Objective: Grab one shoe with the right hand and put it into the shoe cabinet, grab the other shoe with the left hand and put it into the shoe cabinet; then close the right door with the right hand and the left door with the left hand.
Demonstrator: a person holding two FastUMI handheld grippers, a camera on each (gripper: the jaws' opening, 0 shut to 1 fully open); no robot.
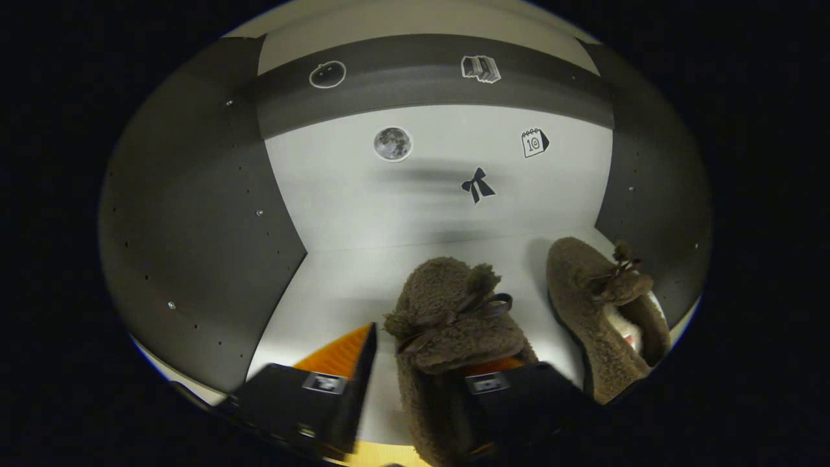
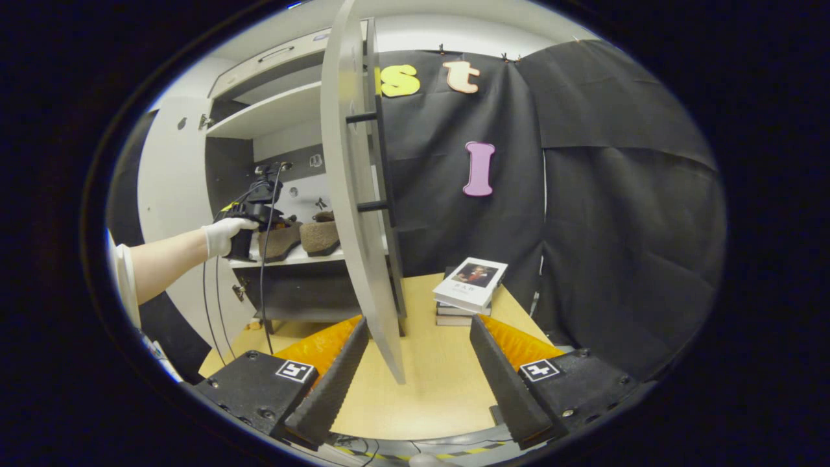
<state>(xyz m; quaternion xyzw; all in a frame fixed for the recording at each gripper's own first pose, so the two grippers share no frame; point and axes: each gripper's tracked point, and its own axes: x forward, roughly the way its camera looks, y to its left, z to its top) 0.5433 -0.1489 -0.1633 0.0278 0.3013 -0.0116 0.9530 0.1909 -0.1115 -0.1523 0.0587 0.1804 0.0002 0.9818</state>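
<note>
1. In the left gripper view, the left gripper (image 1: 415, 383) is inside the shoe cabinet (image 1: 194, 214), over the pale shelf (image 1: 337, 279). Its fingers stand wide apart; the near shoe (image 1: 454, 324) lies against the right-hand finger only, with a clear gap to the other, so I judge it released or about to be.
2. The second shoe (image 1: 600, 311) sits just beside the first, toward the right wall, both toes pointing at the back panel, which carries a few stickers (image 1: 392, 143).
3. To finish this step well, back the left gripper straight out along the shoe's length, keeping the fingers wide so the bow does not snag and drag the shoe off the shelf edge.
4. In the right gripper view, the gloved hand (image 2: 224, 235) holds the left gripper at the shelf, where both shoes rest.
5. The right door (image 2: 353, 194) stands open, edge-on, directly ahead of the right gripper (image 2: 415, 376), whose fingers are wide and hold nothing; it looks well placed to push the door shut afterwards.
6. The wooden bench (image 2: 428, 376) carries a stack of books (image 2: 468, 288) against the black cloth wall.
</note>
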